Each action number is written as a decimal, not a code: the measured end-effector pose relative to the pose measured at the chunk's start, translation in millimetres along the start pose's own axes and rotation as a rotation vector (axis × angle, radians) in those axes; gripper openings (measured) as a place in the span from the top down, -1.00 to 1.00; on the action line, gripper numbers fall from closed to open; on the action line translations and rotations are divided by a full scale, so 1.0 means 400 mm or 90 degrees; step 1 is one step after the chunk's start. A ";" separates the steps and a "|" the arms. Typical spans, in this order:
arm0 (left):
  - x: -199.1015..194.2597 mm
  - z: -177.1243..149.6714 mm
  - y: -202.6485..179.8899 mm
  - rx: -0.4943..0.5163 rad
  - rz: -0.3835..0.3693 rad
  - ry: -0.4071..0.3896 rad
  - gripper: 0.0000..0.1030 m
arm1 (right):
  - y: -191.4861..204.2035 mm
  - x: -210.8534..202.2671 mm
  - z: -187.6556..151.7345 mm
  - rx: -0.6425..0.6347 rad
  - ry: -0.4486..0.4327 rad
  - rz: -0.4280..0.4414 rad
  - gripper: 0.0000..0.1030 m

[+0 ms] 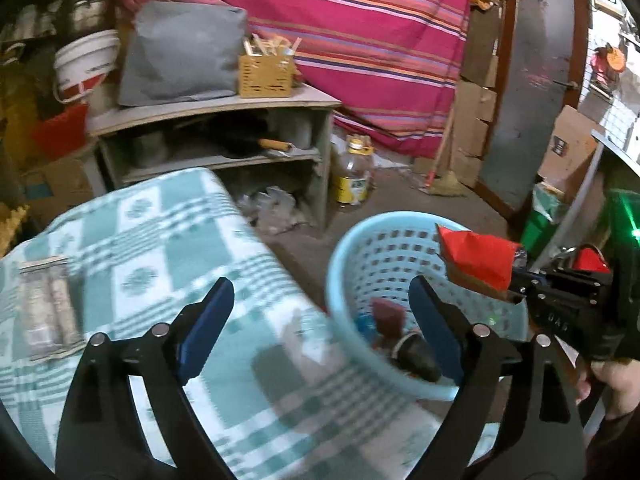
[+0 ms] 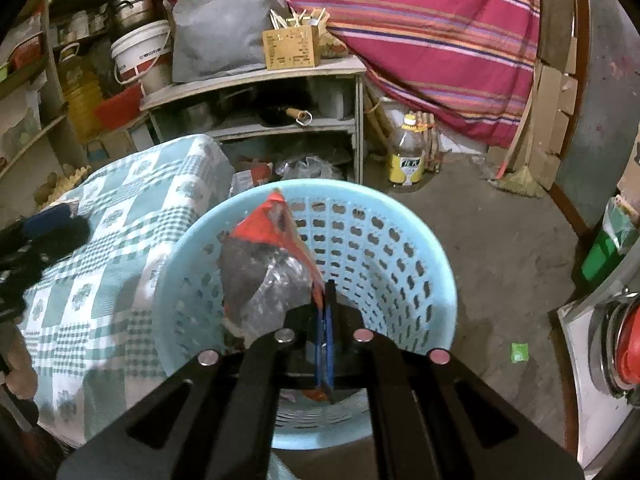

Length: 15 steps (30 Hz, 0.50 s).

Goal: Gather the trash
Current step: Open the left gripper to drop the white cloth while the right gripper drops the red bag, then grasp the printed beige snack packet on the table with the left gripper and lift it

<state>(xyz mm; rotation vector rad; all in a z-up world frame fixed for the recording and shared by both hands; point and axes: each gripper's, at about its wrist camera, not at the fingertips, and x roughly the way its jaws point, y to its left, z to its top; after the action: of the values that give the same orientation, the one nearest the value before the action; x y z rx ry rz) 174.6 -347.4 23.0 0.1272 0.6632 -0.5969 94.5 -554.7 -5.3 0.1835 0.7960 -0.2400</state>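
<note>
Pinching red wrapper [image 2: 266,226] over basket [image 2: 400,216], right tool [image 2: 326,292] clamped; left tool [image 1: 320,304] wide, empty.

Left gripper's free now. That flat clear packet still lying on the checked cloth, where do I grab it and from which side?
Take the clear packet across its narrow width, near the middle, coming down from above with the open left gripper. It lies flat and long on the checked cloth, so its long edges give the jaws two sides to close on. Detail is blurred.
</note>
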 end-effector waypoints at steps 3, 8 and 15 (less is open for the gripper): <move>-0.025 -0.006 0.047 -0.013 0.026 -0.008 -0.77 | 0.011 0.018 -0.003 0.005 0.013 -0.011 0.95; -0.054 -0.020 0.135 -0.038 0.057 -0.011 -0.79 | 0.019 0.036 -0.014 0.011 0.019 -0.032 -0.46; -0.087 -0.065 0.267 -0.069 0.111 -0.012 -0.80 | 0.050 0.053 -0.029 0.000 0.024 -0.052 -0.46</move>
<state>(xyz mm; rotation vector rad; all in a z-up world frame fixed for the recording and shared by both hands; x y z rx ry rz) 198.4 -234.9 15.9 0.0775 0.6575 -0.3936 106.6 -535.6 -27.4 0.1565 0.8415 -0.3148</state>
